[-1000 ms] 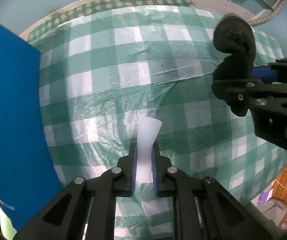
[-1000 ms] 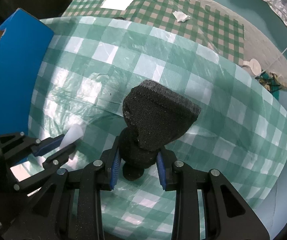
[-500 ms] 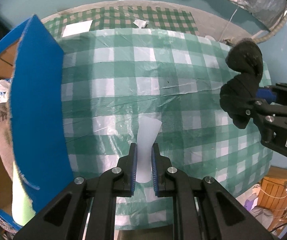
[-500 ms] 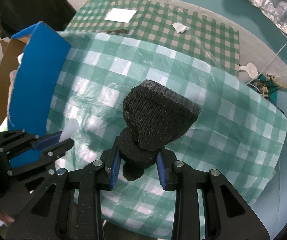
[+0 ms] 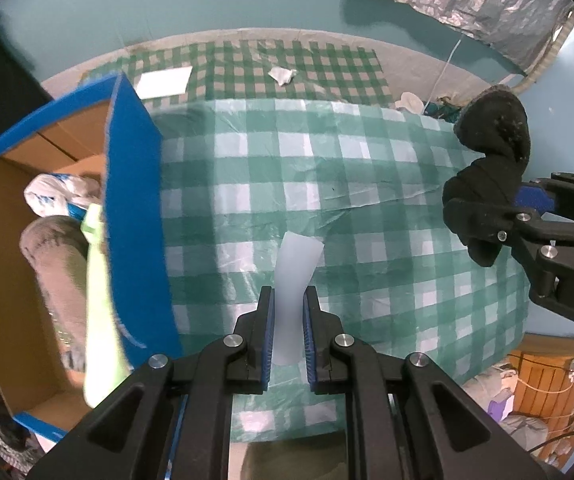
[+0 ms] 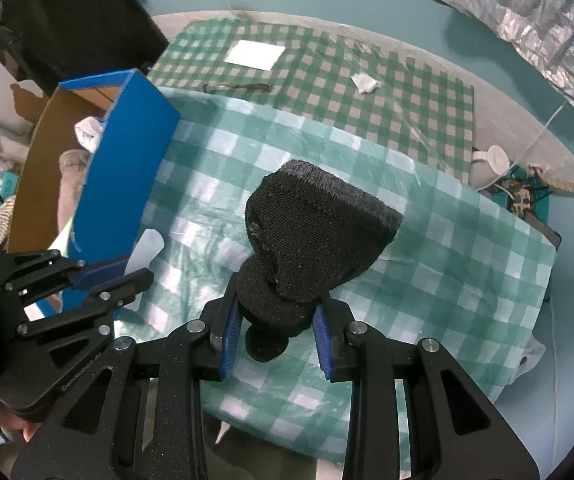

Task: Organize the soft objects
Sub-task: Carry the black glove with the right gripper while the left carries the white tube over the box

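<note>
Teal walls close in the room behind a table draped in a green-and-white checked plastic cloth [image 5: 367,184], and a second, smaller-checked mat [image 6: 327,80] lies on the floor past the table's far edge.

Held above the cloth, the left gripper [image 5: 289,320] has its blue pads pressed onto a pale, translucent soft strip [image 5: 293,276], which sticks up out of the jaws and bends a little to the right at its free end. To the left of this claw stands a blue-walled cardboard box [image 5: 135,216] with its top open; inside it lie a white crumpled plastic bag [image 5: 53,196], a grey rolled cloth [image 5: 59,264] and a light green cloth [image 5: 97,308] leaning against the near blue wall.

To the right of the left claw, the right gripper [image 6: 277,336] is clamped on a black knitted sock [image 6: 315,232]. The jaws stand partly apart, squeezing the bunched lower part of the sock, while its broad upper part fans out ahead of the fingers. Both things hang clear of the cloth.

Beyond the right claw, on the floor mat, lie a white sheet of paper [image 6: 255,54] and a small crumpled white scrap [image 6: 365,82].
</note>
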